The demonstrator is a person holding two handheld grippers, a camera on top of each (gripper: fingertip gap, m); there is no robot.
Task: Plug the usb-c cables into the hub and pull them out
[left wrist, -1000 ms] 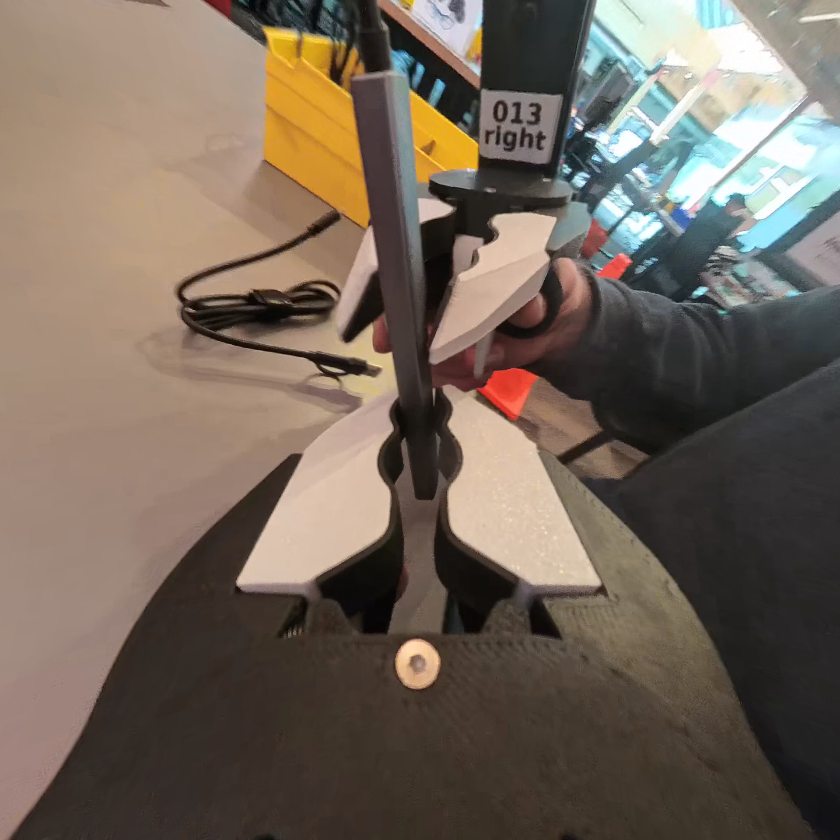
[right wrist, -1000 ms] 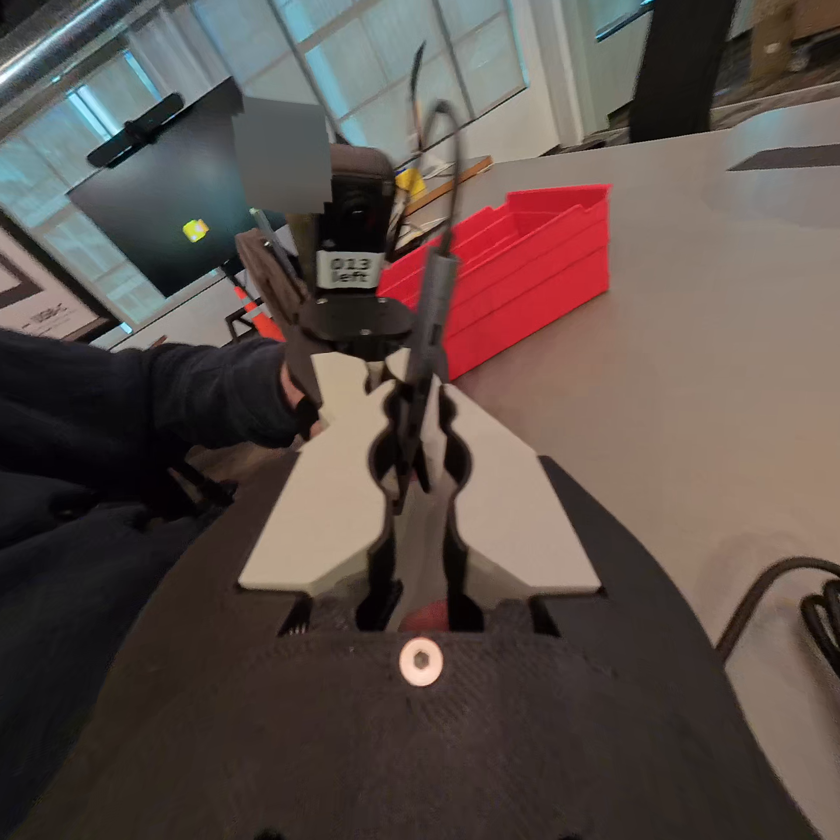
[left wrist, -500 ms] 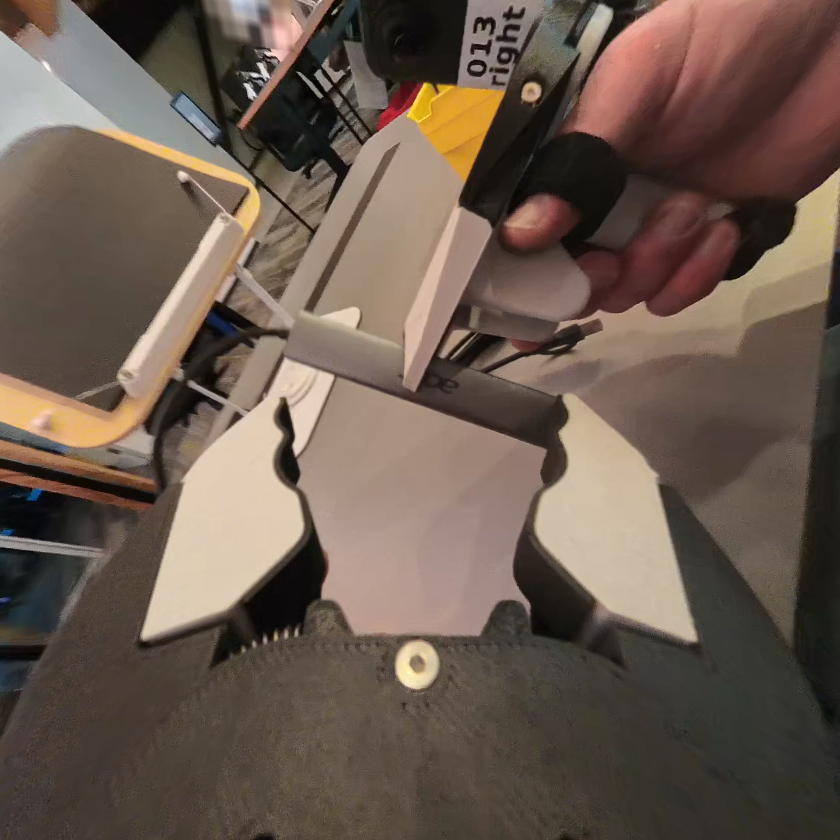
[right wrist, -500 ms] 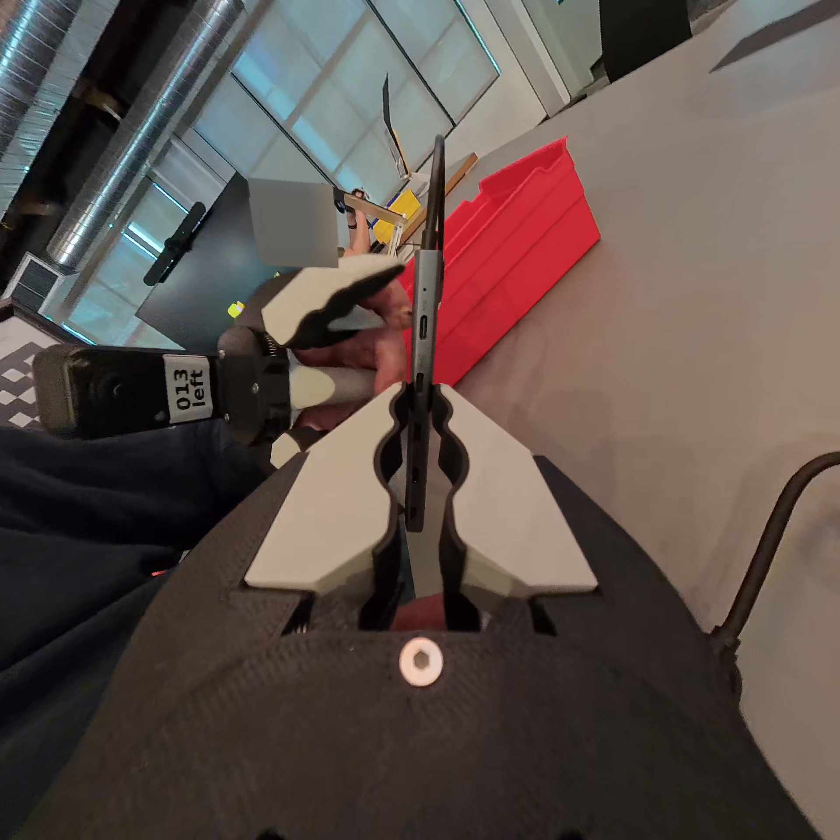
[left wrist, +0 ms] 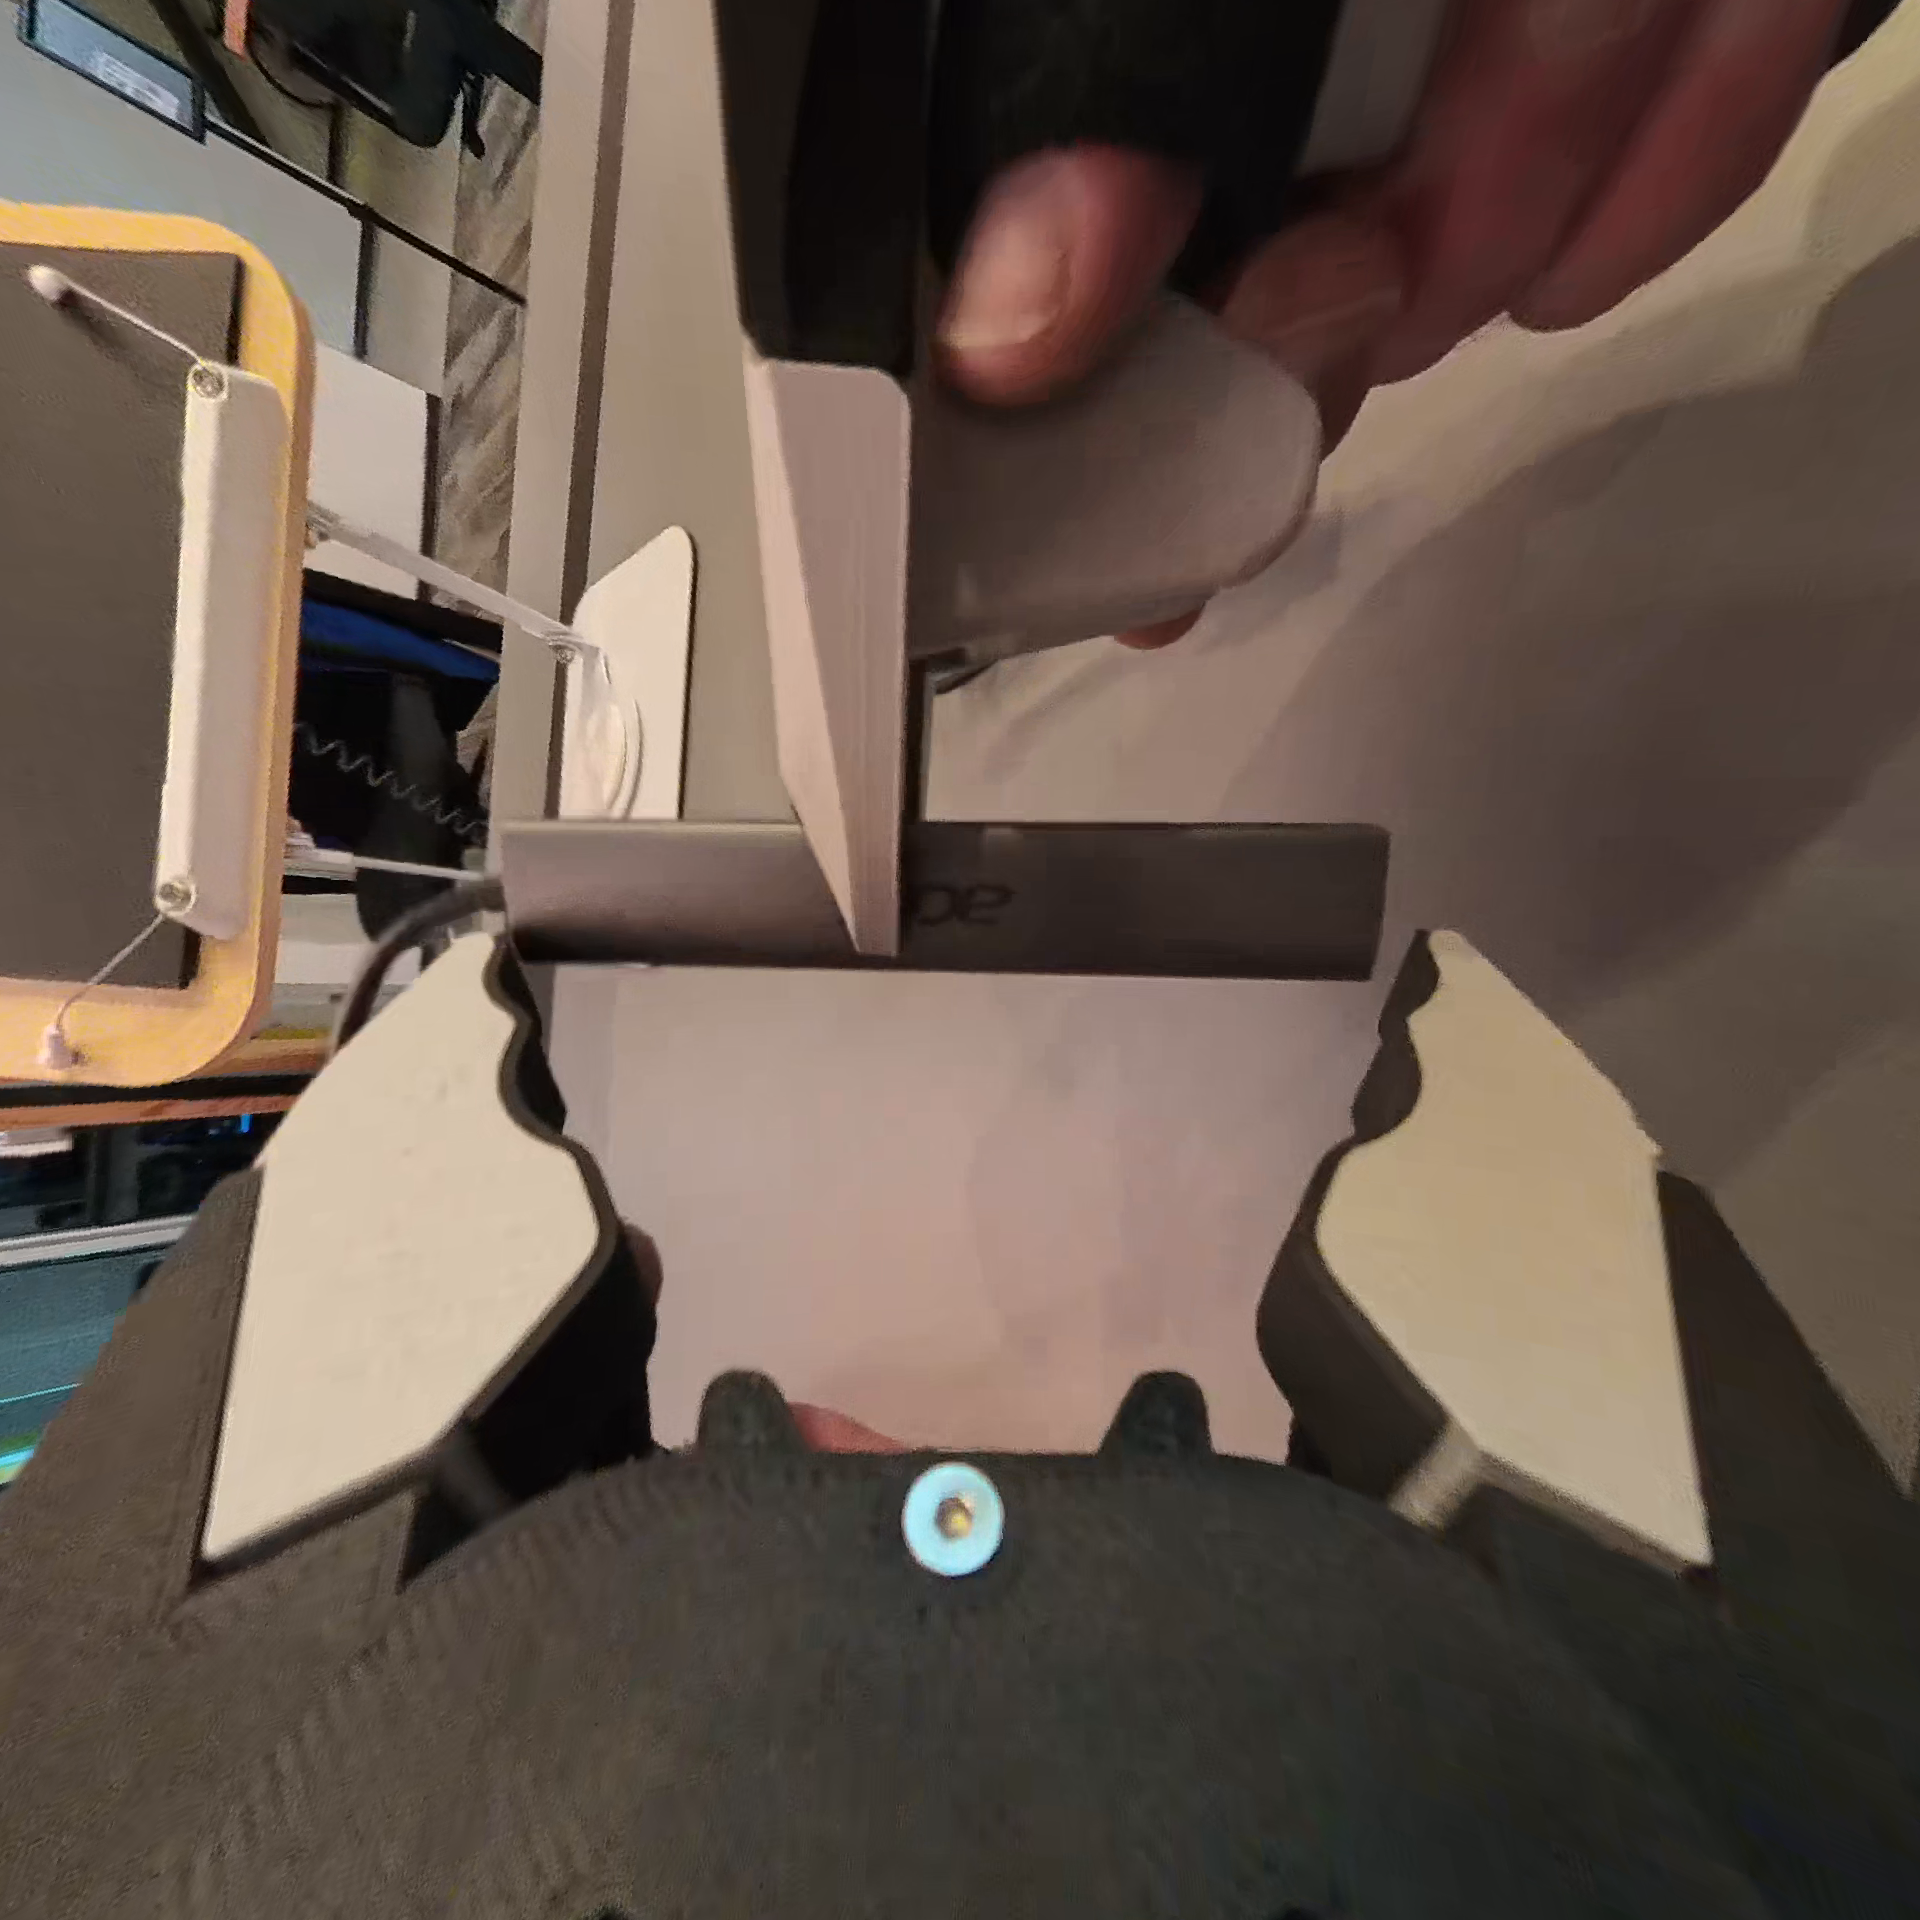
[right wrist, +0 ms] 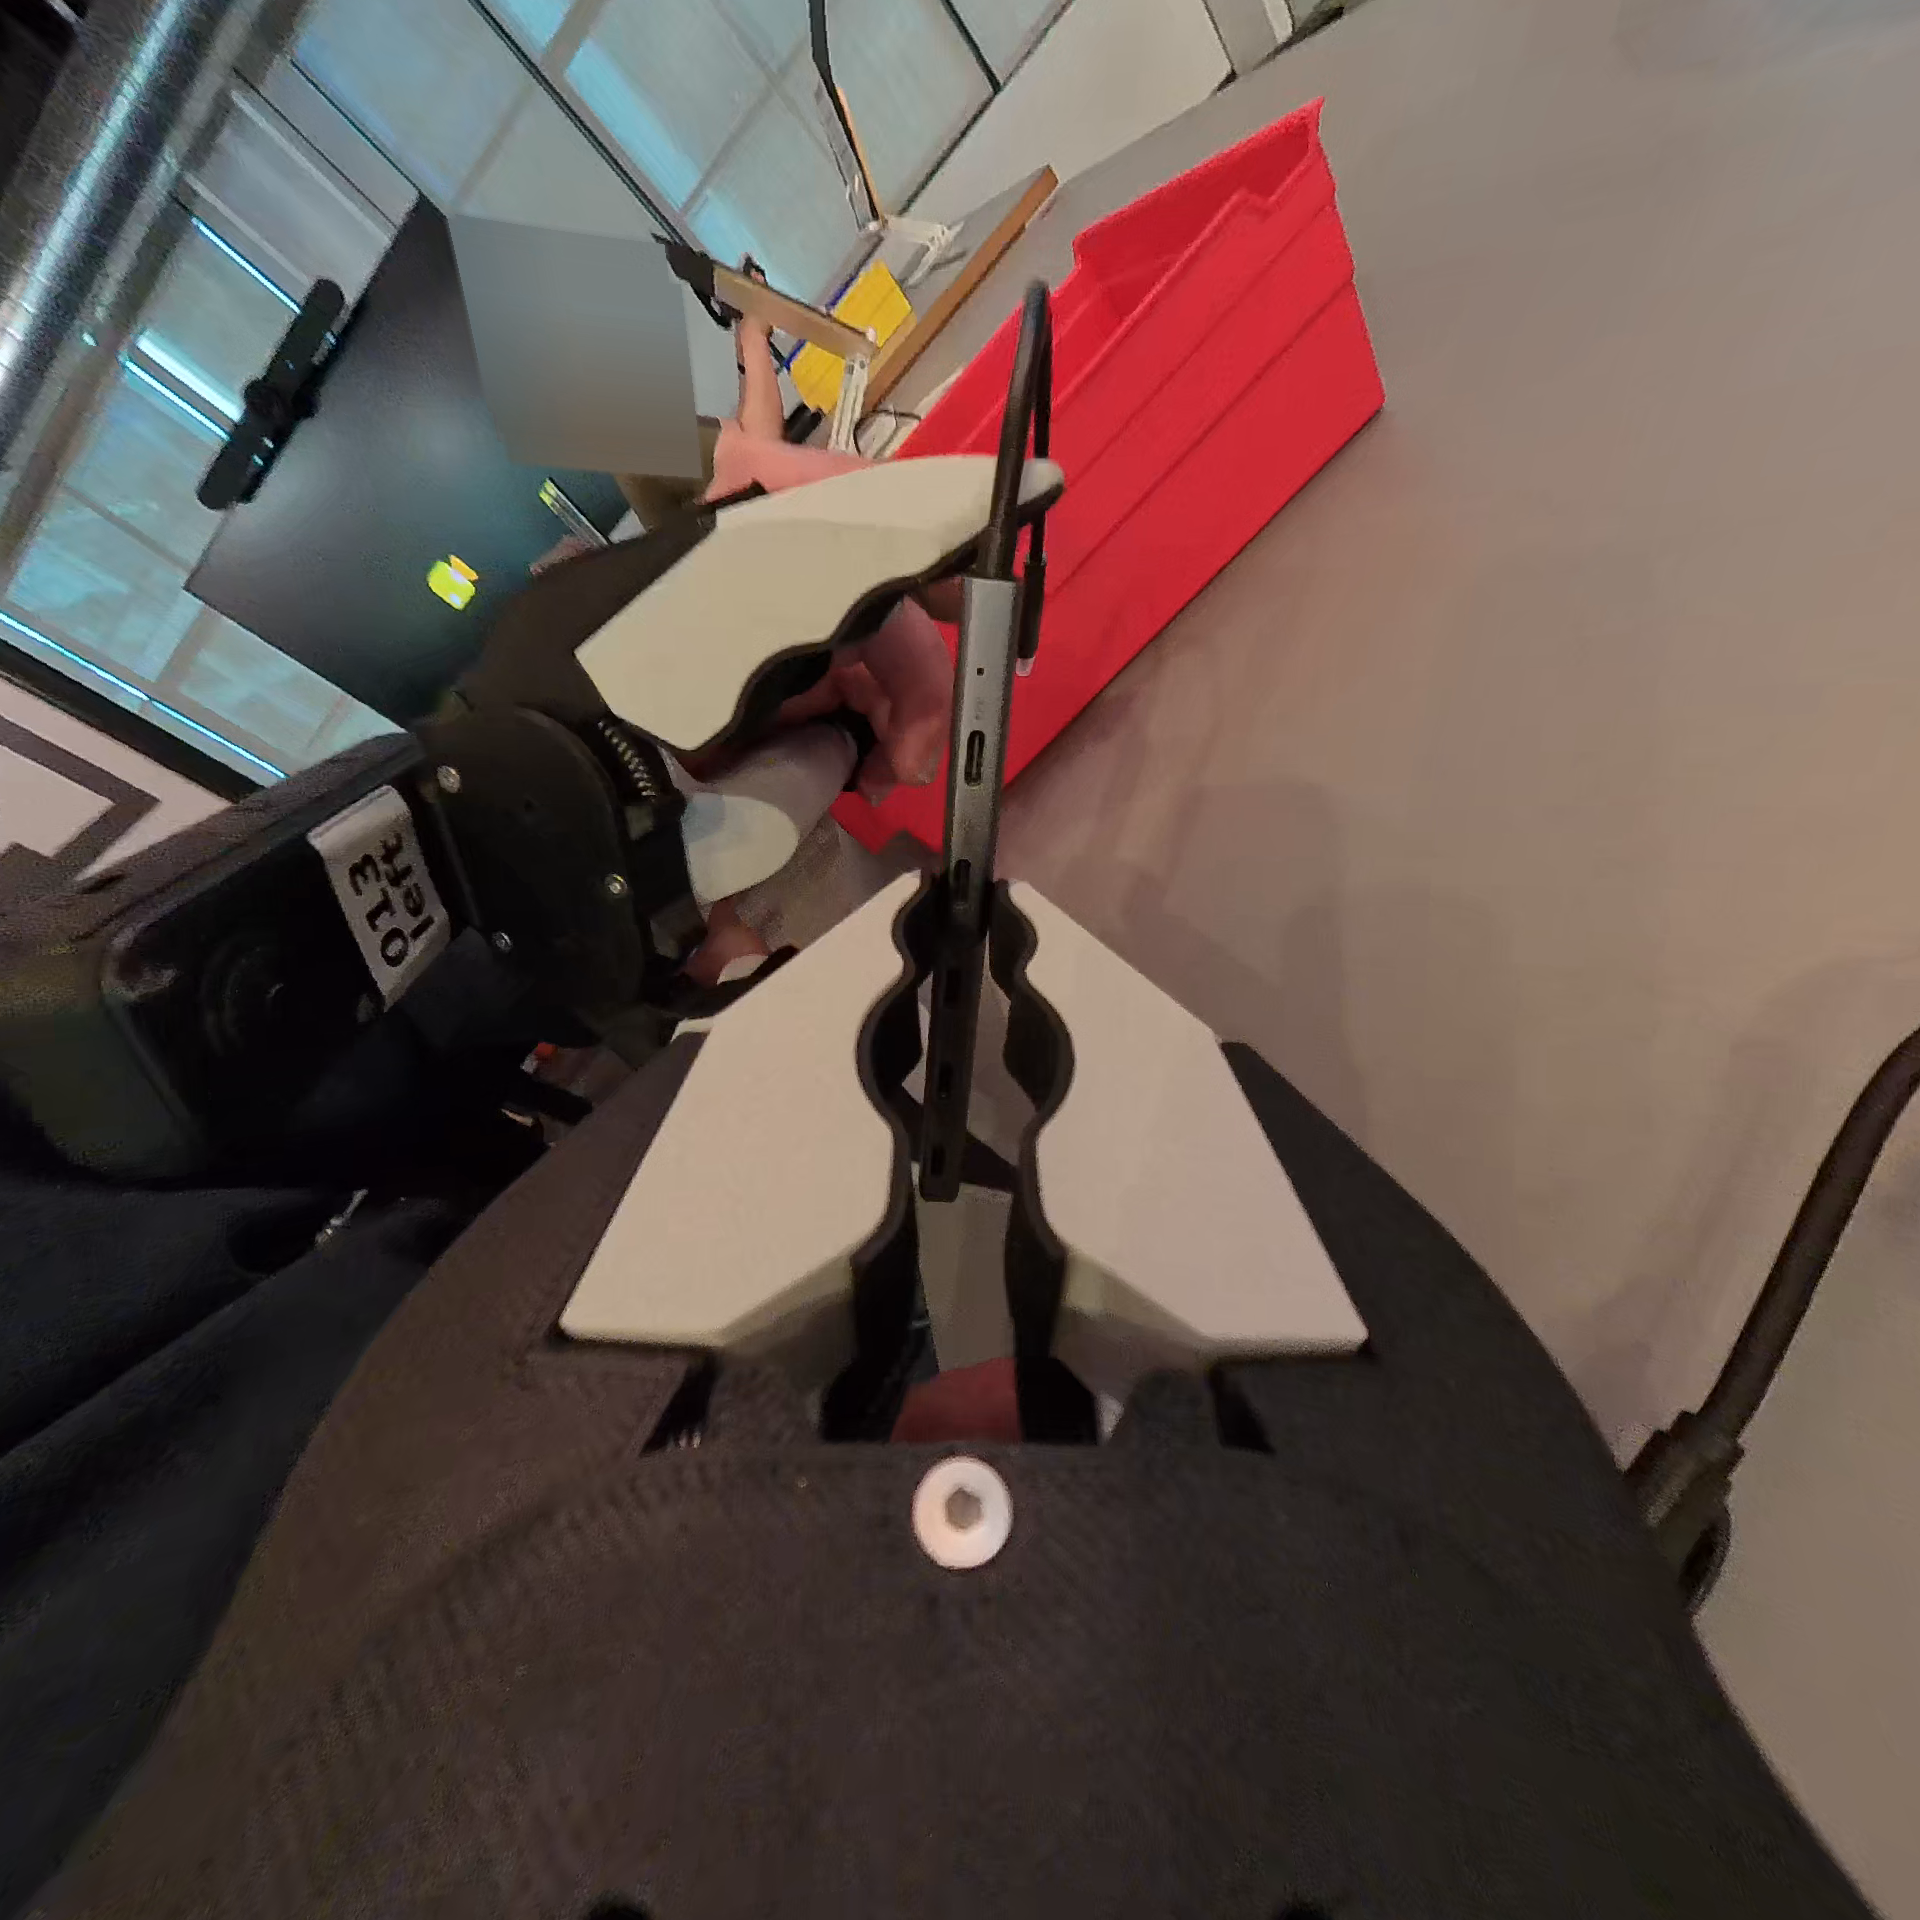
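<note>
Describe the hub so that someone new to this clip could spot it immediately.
Start at the red bin on the grey table. In front of it the right hand-held gripper is shut on the hub, a thin dark grey bar. Unlike the nearby black cables, it is rigid, with ports along its edge.

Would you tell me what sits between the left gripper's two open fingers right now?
In the left wrist view, the grey hub spans the gap just past the left gripper fingertips, crosswise; the right gripper clamps its middle. Nearer the palm, nothing lies between.
</note>
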